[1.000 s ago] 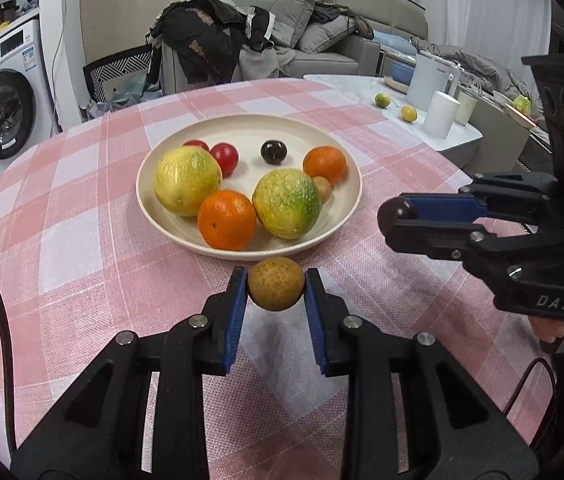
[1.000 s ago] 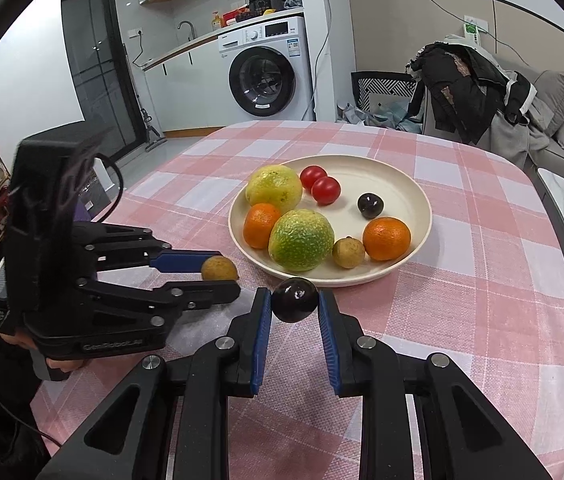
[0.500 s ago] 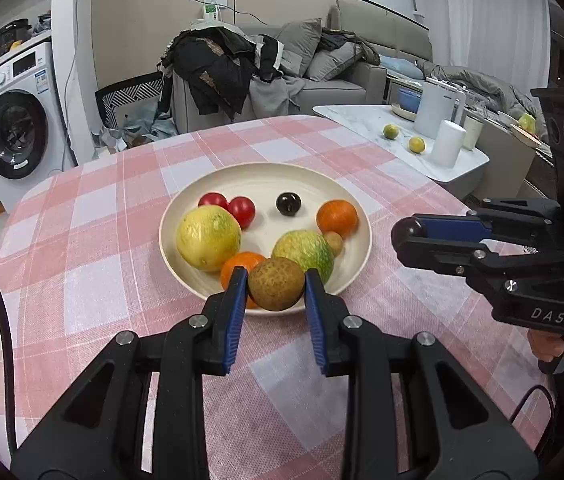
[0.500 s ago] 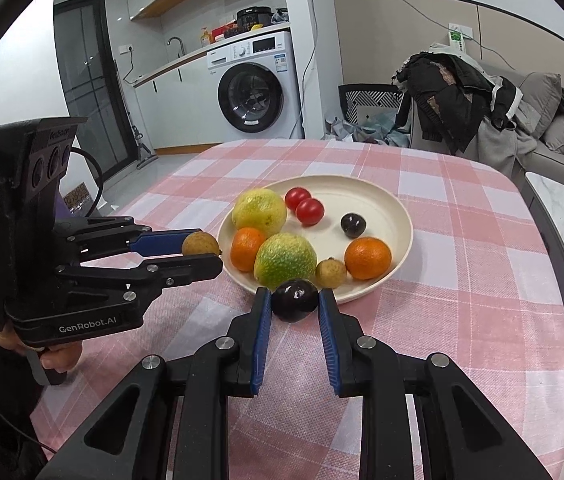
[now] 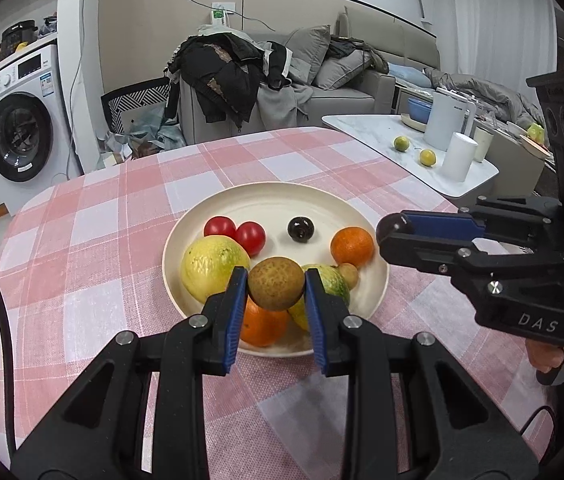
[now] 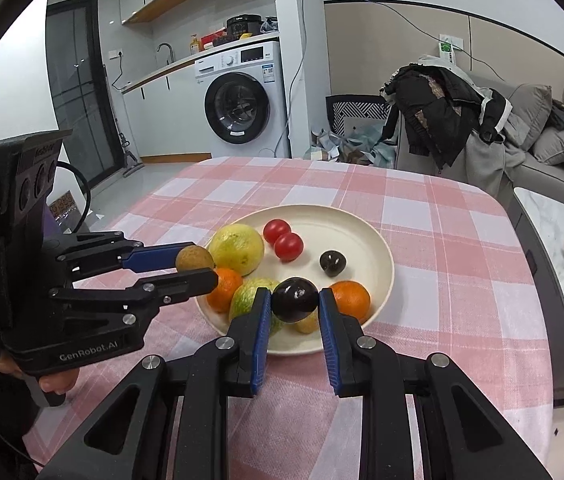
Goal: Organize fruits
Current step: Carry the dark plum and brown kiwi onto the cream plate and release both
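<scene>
My left gripper (image 5: 276,285) is shut on a small brown round fruit (image 5: 275,283), held above the near rim of the cream plate (image 5: 282,200). The right gripper (image 6: 295,300) is shut on a dark purple round fruit (image 6: 295,299) over the plate's (image 6: 378,248) near edge. On the plate lie a yellow citrus (image 5: 214,266), two red tomatoes (image 5: 250,236), a dark fruit (image 5: 300,229), an orange (image 5: 352,245), a green-yellow citrus (image 5: 332,280), another orange (image 5: 262,326) and a small tan fruit (image 5: 349,274). Each gripper shows in the other's view: the right gripper (image 5: 392,230), the left gripper (image 6: 198,266).
The plate sits on a round table with a pink checked cloth (image 5: 82,240). A low white side table (image 5: 402,148) to the right carries two small citrus fruits, a kettle and cups. A washing machine (image 6: 242,100) and a sofa piled with clothes (image 5: 242,80) stand behind.
Both grippers have risen and moved forward with their fruits, from in front of the plate to over its near rim. The fruits on the plate have not moved.
</scene>
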`<state>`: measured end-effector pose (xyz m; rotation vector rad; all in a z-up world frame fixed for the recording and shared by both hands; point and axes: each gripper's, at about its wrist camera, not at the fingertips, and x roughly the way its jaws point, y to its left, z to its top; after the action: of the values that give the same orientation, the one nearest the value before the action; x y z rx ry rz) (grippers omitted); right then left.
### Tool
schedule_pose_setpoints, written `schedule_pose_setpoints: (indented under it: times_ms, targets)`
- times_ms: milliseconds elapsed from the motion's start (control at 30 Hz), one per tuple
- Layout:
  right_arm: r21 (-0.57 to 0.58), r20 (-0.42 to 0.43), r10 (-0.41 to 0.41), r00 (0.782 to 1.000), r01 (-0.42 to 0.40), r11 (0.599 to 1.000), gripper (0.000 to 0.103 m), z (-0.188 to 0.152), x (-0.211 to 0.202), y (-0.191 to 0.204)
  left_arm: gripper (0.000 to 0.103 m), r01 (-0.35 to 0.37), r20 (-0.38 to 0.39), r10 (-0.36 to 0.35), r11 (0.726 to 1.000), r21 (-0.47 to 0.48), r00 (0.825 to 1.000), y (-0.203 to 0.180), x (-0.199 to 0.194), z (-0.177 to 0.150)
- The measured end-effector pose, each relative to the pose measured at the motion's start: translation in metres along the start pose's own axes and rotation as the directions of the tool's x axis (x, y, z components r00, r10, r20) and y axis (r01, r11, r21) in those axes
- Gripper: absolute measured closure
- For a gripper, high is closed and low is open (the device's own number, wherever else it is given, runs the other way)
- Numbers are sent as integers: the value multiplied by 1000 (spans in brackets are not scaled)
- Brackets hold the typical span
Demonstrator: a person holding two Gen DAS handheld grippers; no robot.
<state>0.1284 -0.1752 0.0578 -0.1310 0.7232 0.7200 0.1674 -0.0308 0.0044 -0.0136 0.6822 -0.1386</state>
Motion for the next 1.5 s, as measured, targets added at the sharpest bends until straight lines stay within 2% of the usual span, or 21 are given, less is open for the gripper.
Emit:
schedule_pose_setpoints:
  times_ms: [567, 900, 1067, 1133, 1167, 1233, 1300, 1333, 1400, 1500]
  targets:
    - [37, -48, -13, 999, 15, 999, 78, 13, 38, -18, 77, -28, -20, 28, 999, -31, 999, 12, 40, 14]
    - [51, -65, -18, 998, 21, 999, 78, 14, 52, -20, 77, -32, -21, 32, 999, -17, 999, 8, 41, 14]
    - [31, -78, -4, 997, 6, 999, 77, 13, 52, -16, 77, -42, 0, 42, 999, -14, 999, 6, 31, 14]
    - [17, -70, -23, 997, 24, 1000, 76, 12, 48, -14, 76, -51, 4, 51, 999, -8, 999, 6, 25, 14]
    - [12, -66, -35, 997, 36, 999, 74, 13, 46, -14, 74, -56, 7, 56, 998, -6, 998, 6, 22, 13]
    - [12, -64, -55, 996, 56, 998, 71, 12, 42, -15, 63, -62, 14, 62, 998, -7, 998, 6, 15, 11]
    - [18, -51, -65, 997, 66, 998, 68, 11, 38, -17, 43, -73, 36, 73, 997, -11, 997, 8, 5, 7]
    - [23, -46, -68, 997, 69, 997, 65, 10, 35, -18, 38, -81, 49, 81, 997, -11, 995, 8, 0, 5]
    - [29, -34, -72, 997, 73, 997, 57, 8, 30, -20, 22, -100, 71, 100, 995, -8, 992, 9, -11, 0]
    - [49, -11, -71, 997, 71, 996, 46, 5, 20, -23, 16, -117, 109, 117, 993, -4, 987, 9, -28, -6]
